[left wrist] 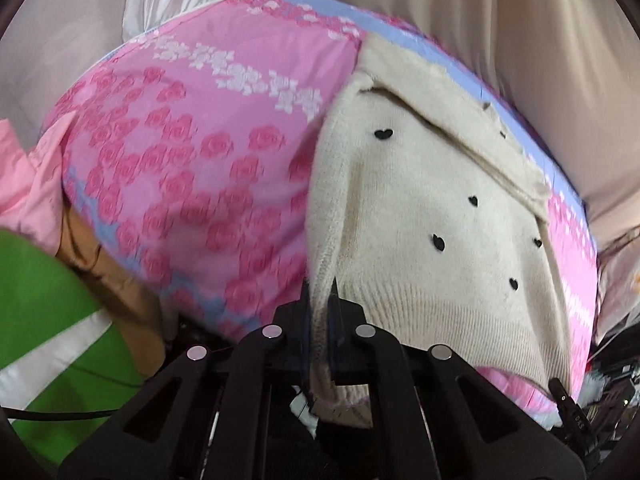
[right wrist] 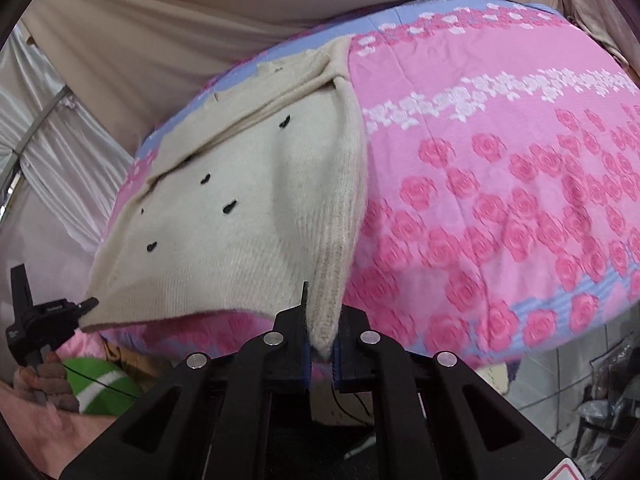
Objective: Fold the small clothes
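Note:
A cream knit sweater [left wrist: 420, 200] [right wrist: 240, 220] with small black hearts lies on a pink rose-patterned quilt [left wrist: 200, 160] [right wrist: 500, 200], collar at the far end. My left gripper [left wrist: 320, 300] is shut on one near corner of the ribbed hem, and the cloth hangs down between its fingers. My right gripper [right wrist: 324, 312] is shut on the other near hem corner, which is lifted into a ridge. In the right wrist view the left gripper [right wrist: 86, 306] pinches its corner at the far left, held by a hand [right wrist: 44, 380]. The right gripper's tip [left wrist: 568, 404] shows at the lower right of the left wrist view.
The quilt drops off at its near edge. Green-and-white cloth [left wrist: 40, 300] [right wrist: 100, 384], a pale pink garment [left wrist: 24, 184] and tan cloth [left wrist: 112, 272] lie off to the left. Beige drapes [left wrist: 560, 60] [right wrist: 160, 40] hang behind. Clutter [right wrist: 600, 400] sits low on the right.

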The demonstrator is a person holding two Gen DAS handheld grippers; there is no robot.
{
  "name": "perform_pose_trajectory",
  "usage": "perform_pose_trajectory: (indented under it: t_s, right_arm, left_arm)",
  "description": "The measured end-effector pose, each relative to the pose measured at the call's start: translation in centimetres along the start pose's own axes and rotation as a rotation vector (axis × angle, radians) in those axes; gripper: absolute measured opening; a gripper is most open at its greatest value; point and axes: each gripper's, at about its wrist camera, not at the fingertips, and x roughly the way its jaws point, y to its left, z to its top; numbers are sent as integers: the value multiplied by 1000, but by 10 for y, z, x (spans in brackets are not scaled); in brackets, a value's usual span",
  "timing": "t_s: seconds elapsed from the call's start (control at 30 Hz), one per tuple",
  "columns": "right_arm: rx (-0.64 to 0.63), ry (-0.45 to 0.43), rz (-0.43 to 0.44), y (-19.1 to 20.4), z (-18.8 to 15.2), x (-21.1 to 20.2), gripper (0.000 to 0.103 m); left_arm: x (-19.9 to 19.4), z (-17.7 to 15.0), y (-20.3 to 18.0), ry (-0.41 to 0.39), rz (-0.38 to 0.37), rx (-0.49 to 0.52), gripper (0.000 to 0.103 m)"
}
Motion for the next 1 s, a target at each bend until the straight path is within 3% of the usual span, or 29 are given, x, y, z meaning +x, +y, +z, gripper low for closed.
perform_pose_trajectory:
  t_s: [0.23, 0.3, 0.37, 0.47, 0.57, 0.63, 0.73, 0.8, 0.87, 0.93, 0.97, 1.0]
  right_arm:
    - [-75, 188, -16, -7, -36, -28, 6]
    - [-74, 178, -15, -4, -29, -36, 6]
    - [-80, 89, -8, 5, 2, -45, 6]
    - [-110, -116, 13, 22, 70, -48, 6]
    - [-134, -269, 29, 35, 136, -29, 6]
    - [-155, -345, 18, 46, 179, -7, 6]
    - [-106, -358, 9, 46, 240, 44, 9]
    - [-68, -352, -30, 39, 266, 79, 11]
    - [-26, -344, -65, 32, 274, 91, 20]
    - [10, -388, -53, 24, 267, 78, 28]
    - [16, -413, -56, 22, 260, 70, 48]
    - [17, -435, -74, 20, 252, 61, 58]
  left_arm:
    - [-33, -32, 11, 80, 57, -8, 5]
    - [-48, -26, 12, 61, 63, -45, 5]
    - [-57, -11, 2, 1, 48, -55, 5]
    - [-60, 35, -28, -140, -28, -31, 5]
    - [-44, 92, -68, -293, -78, 20, 5]
    - [-25, 133, -97, -371, -62, 56, 5]
    - [16, 190, -127, -424, -36, 68, 9]
    - [61, 224, -139, -405, 4, 44, 13]
    - [97, 241, -143, -361, 61, 22, 19]
    - [109, 243, -136, -323, 99, 0, 20]
    - [106, 239, -131, -336, 88, -10, 22]
    - [99, 230, -125, -357, 89, -15, 32]
